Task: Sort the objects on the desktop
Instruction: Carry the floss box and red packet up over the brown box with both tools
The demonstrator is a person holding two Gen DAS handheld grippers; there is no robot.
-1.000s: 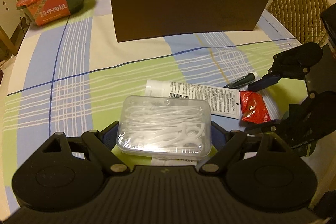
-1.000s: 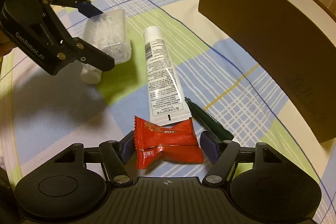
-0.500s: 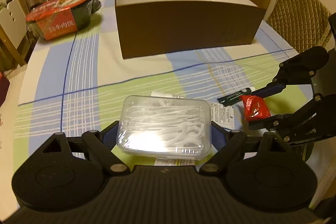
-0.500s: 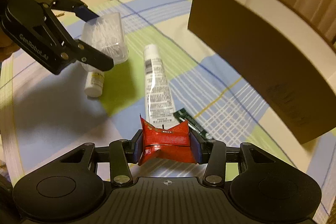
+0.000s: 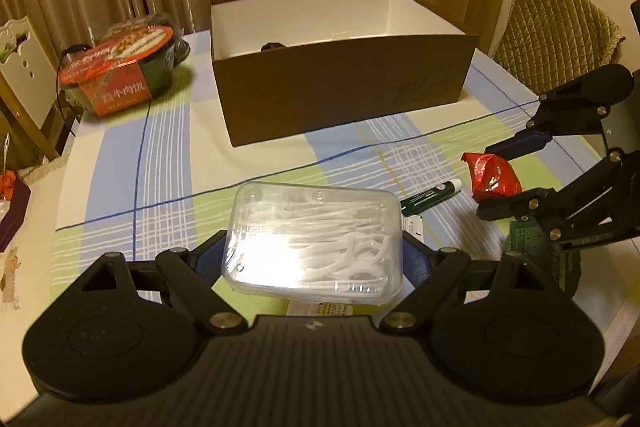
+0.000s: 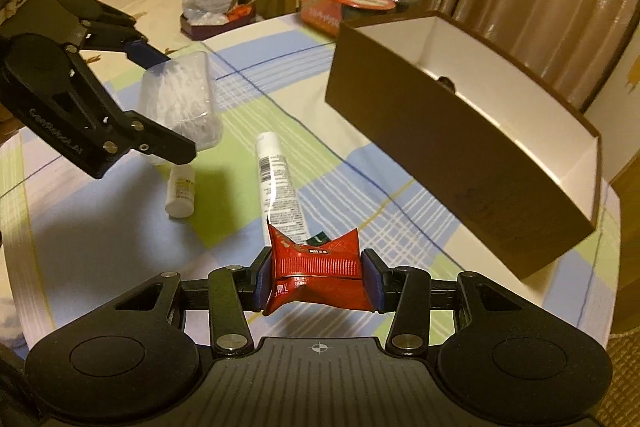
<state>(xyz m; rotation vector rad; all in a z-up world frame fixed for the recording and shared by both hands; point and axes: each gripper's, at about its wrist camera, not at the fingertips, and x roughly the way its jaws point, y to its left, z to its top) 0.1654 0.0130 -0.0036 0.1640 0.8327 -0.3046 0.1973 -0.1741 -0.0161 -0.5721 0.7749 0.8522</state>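
Brown open-topped cardboard box (image 5: 344, 95) lies ahead of both grippers. Left gripper (image 5: 314, 263) grips a clear plastic floss-pick case (image 5: 314, 239); right gripper (image 6: 318, 277), nearer the box, pinches a red foil sachet (image 6: 316, 267).

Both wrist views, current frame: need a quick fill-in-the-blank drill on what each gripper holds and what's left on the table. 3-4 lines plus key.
1. The left gripper is shut on the clear plastic case of white ____.
2. The right gripper is shut on a crinkled ____ foil packet.
3. The white printed tube lies flat on the ____ tablecloth.
4. The brown cardboard box with the white inside stands with its top ____.

Missing words: floss picks; red; checked; open
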